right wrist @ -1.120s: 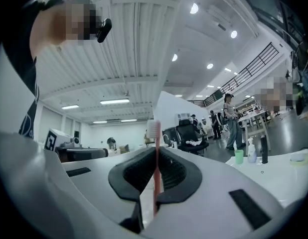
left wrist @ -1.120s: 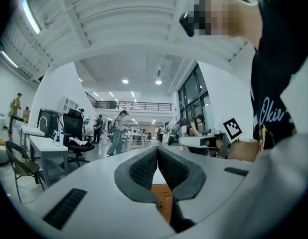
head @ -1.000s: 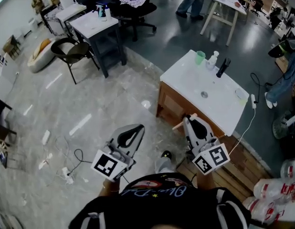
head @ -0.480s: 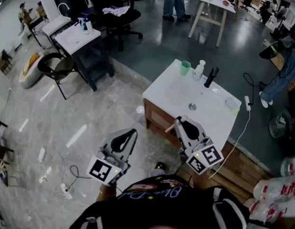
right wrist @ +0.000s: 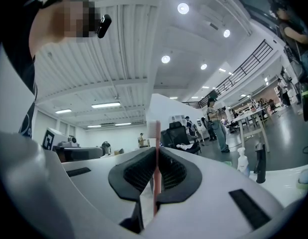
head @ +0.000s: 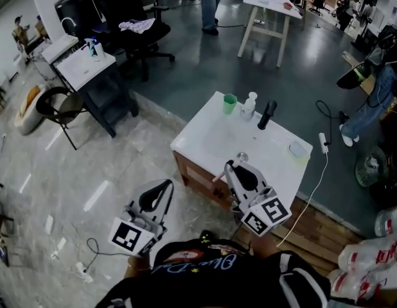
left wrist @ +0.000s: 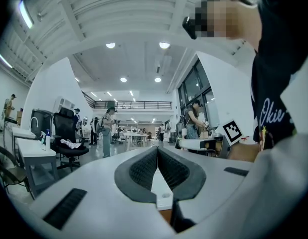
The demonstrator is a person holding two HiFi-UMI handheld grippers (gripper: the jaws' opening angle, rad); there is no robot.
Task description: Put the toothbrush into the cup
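While the right gripper (right wrist: 156,156) pinches the pink toothbrush (right wrist: 157,133) by its handle, at lower centre of the head view, the green cup (head: 230,103) stands on the white tabletop (head: 205,140) higher in that frame, well apart from it. Left gripper (left wrist: 157,151): jaws pressed together on nothing, lower left of frame. Toothbrush judged light, stiff, slim and smooth, liable to pivot; best held mid-handle, leaving one end free to enter the cup.

Bright ceiling lamps (left wrist: 110,45) light everything evenly; both gripper views bulge fisheye, with black corners.
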